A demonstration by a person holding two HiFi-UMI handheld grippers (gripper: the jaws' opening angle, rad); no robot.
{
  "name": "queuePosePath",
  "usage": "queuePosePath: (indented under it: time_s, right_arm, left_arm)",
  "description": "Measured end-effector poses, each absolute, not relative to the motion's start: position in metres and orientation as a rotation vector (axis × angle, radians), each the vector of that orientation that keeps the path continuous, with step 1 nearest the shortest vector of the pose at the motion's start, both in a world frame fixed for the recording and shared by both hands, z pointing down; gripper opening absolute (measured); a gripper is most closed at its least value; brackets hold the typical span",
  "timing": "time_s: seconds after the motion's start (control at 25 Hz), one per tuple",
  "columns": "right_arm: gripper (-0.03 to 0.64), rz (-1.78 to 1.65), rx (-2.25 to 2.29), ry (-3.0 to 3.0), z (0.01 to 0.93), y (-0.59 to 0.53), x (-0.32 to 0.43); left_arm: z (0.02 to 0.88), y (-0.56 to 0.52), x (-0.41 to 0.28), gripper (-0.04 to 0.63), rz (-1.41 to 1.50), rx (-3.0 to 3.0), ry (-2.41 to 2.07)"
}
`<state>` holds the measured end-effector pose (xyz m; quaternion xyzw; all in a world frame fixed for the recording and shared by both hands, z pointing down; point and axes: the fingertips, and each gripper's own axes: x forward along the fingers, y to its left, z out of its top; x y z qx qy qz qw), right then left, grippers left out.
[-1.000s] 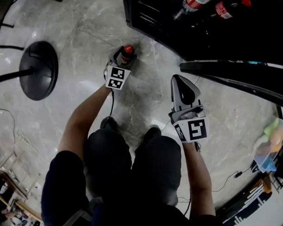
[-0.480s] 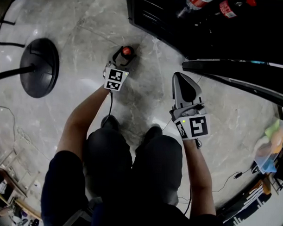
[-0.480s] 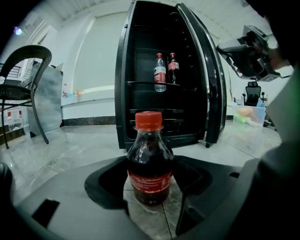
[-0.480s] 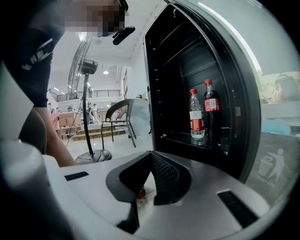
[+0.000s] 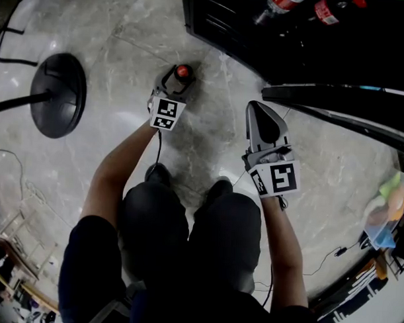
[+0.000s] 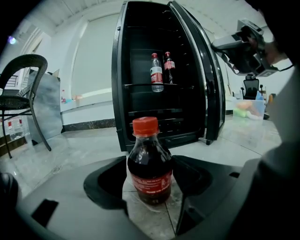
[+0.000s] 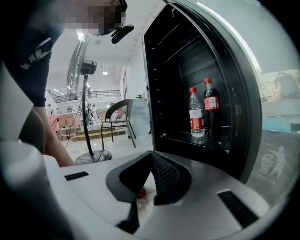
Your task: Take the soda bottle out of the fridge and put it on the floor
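almost nothing is moving since the earlier frames. in the head view my left gripper (image 5: 173, 84) is staying low over the floor (image 5: 120, 49) with the soda bottle (image 5: 184, 71) at its front end, and only the picture is drifting a touch. my right gripper (image 5: 258, 113) is hanging off to the right of the left one, its jaws drawn together to a point and carrying nothing. the open fridge (image 5: 220, 26) is lying beyond both grippers, with two more bottles (image 5: 279, 4) showing inside.

in the left gripper view the soda bottle is standing upright on the floor between the jaws, which are hugging both its sides with no gap showing. it is looking small and squat, with dark cola, a red cap and a red label.

in the right gripper view the jaws are meeting at their tips, with only a sliver of red peeping through below them.

i am judging the task nearly finished, since the bottle is out and down. what is remaining is letting go and backing away.
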<state>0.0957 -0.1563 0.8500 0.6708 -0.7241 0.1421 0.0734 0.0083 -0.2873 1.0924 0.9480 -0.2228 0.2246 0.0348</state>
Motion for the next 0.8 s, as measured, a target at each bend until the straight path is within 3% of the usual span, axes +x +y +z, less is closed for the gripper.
queuePosePath:
  time_s: [0.52,0.64,0.8]
  right_arm:
    - [0.017,0.433,2.004,-2.184,0.858,-0.159,0.095]
    - [0.017,0.428,2.003,-2.186,0.857,-0.161,0.095]
    - [0.017,0.425,2.002,-2.189,0.857,-0.163,0.095]
  left_arm:
    - [1.039,-0.278,-0.022,0.304,0.566,2.96,-0.648]
    - [1.019,-0.281,-0.031,0.226,0.515,2.966,-0.671]
    - [0.987,-0.277,-0.039,0.178,0.447,2.994,-0.66]
